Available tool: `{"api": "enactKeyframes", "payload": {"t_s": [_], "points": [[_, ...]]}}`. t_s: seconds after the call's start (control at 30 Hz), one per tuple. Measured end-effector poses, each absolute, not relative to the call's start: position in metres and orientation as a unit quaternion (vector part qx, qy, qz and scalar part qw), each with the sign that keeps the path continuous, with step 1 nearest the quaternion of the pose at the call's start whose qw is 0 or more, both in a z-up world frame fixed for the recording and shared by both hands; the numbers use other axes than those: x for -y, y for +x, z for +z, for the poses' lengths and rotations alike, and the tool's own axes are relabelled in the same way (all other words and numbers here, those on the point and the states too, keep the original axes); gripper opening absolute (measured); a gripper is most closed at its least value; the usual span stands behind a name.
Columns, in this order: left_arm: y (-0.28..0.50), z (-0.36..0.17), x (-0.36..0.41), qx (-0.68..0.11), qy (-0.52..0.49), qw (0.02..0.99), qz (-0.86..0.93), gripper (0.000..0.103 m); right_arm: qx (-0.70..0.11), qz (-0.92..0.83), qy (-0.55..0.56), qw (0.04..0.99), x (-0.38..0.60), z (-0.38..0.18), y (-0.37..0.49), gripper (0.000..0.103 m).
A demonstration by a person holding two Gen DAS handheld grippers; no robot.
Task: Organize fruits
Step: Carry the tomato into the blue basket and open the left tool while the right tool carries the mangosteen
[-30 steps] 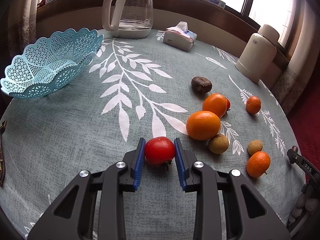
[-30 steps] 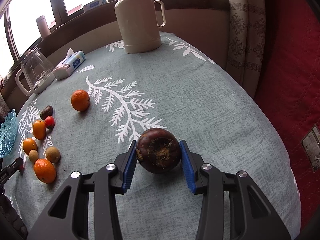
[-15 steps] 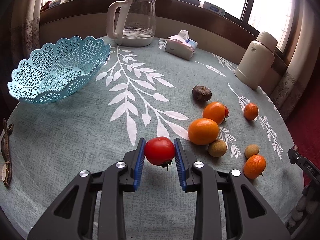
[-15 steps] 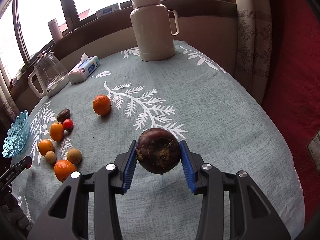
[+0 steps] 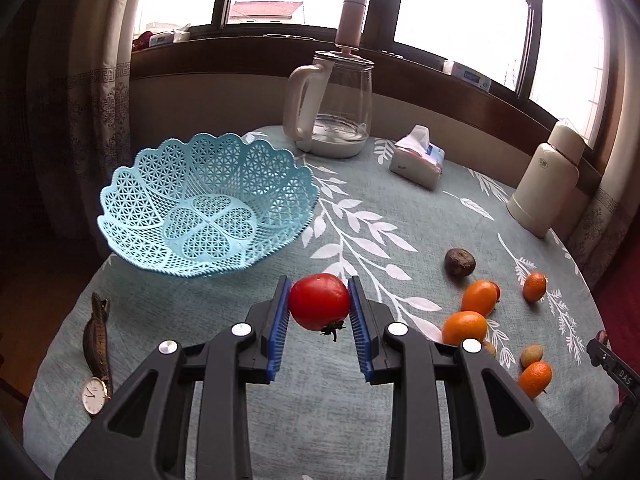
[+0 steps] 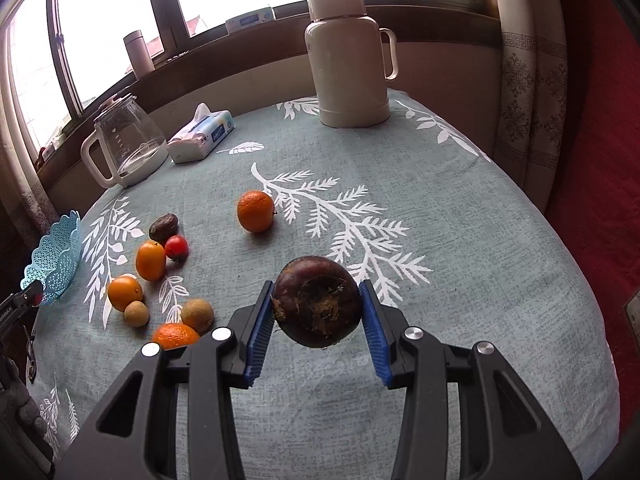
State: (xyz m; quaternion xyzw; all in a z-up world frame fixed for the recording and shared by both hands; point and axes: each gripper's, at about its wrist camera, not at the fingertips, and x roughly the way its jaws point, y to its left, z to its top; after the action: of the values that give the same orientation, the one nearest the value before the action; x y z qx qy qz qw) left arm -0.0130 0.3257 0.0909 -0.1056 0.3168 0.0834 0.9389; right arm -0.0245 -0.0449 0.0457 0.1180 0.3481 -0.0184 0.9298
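Both wrist views high over table [image 5: 248,420], sharing basket [image 5: 208,204], kettle [image 6: 128,144]

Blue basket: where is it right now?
In the left wrist view the blue basket sits empty at the table's far left, just ahead-left of the tomato held in the left gripper, with the glass kettle behind it.

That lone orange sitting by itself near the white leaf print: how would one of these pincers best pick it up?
Take the lone orange across its widest middle, coming down from above with one finger on each side. It is round, so any pair of opposite sides would serve, and it sits apart from the other fruit, leaving room around it. Both grippers are full now, so one must unload first.
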Motion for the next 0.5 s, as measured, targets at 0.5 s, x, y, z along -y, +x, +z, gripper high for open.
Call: {"api": "enactKeyframes", "payload": {"t_s": [0.5], "points": [[0.007, 0.095, -0.389, -0.292, -0.119, 0.935, 0.161, 0.030, -0.350, 0.005, 0.101, 0.931, 0.013, 0.052, -0.016, 0.043]]}}
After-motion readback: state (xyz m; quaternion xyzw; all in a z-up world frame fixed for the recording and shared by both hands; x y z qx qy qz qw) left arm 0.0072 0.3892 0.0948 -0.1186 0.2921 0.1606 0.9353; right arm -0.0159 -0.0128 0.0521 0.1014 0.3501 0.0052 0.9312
